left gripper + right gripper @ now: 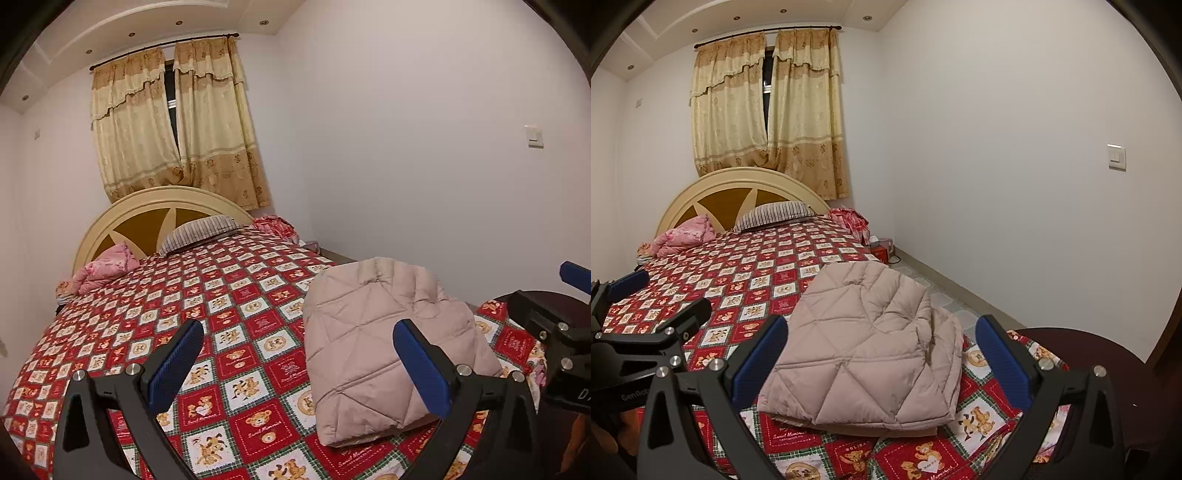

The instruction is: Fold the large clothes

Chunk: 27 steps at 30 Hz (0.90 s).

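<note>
A pale pink quilted down jacket (pixel 380 343) lies folded into a compact bundle on the red teddy-bear bedspread (pixel 229 325), near the bed's foot and right side. It also shows in the right wrist view (pixel 871 354). My left gripper (pixel 299 354) is open and empty, held above the bed just left of the jacket. My right gripper (pixel 882 354) is open and empty, held above the jacket's near edge. The right gripper shows at the right edge of the left wrist view (pixel 565 332), and the left gripper at the left edge of the right wrist view (pixel 646 317).
A striped pillow (pixel 199 232) and a crumpled pink blanket (pixel 103 269) lie by the cream headboard (pixel 155 206). Red clothes (pixel 849 218) sit at the bed's far right corner. A white wall (pixel 1015 166) and a strip of floor (pixel 942 295) run along the right. A dark round object (pixel 1082 350) is near right.
</note>
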{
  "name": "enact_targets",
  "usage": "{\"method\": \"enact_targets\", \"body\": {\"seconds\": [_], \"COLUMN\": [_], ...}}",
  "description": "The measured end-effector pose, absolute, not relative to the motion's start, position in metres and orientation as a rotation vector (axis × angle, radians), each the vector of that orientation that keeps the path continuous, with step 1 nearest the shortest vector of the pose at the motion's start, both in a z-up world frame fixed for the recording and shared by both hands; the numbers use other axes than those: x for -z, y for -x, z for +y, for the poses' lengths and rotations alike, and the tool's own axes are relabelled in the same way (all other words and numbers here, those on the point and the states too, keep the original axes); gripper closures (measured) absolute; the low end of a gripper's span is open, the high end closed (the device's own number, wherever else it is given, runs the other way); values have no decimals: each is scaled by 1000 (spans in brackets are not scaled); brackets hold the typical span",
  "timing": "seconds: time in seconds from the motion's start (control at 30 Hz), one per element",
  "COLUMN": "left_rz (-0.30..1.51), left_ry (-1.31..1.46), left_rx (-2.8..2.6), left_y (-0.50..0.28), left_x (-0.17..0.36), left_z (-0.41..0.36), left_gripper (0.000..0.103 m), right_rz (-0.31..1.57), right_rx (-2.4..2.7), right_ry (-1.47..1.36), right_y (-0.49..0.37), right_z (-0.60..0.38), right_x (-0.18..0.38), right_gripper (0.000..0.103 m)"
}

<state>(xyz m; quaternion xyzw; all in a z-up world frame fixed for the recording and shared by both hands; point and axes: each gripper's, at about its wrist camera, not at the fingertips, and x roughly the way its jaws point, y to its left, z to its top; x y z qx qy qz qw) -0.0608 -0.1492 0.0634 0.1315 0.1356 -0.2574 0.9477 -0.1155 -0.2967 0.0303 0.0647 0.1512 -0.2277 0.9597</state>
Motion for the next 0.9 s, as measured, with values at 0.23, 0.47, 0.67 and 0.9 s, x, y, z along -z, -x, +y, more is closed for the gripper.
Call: {"method": "enact_targets", "body": {"seconds": [0.23,0.47,0.67,0.9], "left_rz": [285,274,258,311], "left_ry": [-263,-286,-298,-279], "left_rx": [519,505,491,539], "left_y": [55,57,57,51], "left_x": [-61,-57,-53,-51], "left_z": [-149,-152,-156,-159], "left_gripper": [1,1,1,1], "right_rz": [319,323,325,329], "right_rx": [463,466,470,472], "right_ry": [-131,-133,-134,-134], "right_y": [114,112,112,112], "right_z": [-296,-298,-297,-298], "right_x": [-28,-28,-26,-25], "right_gripper": [0,0,0,0]}}
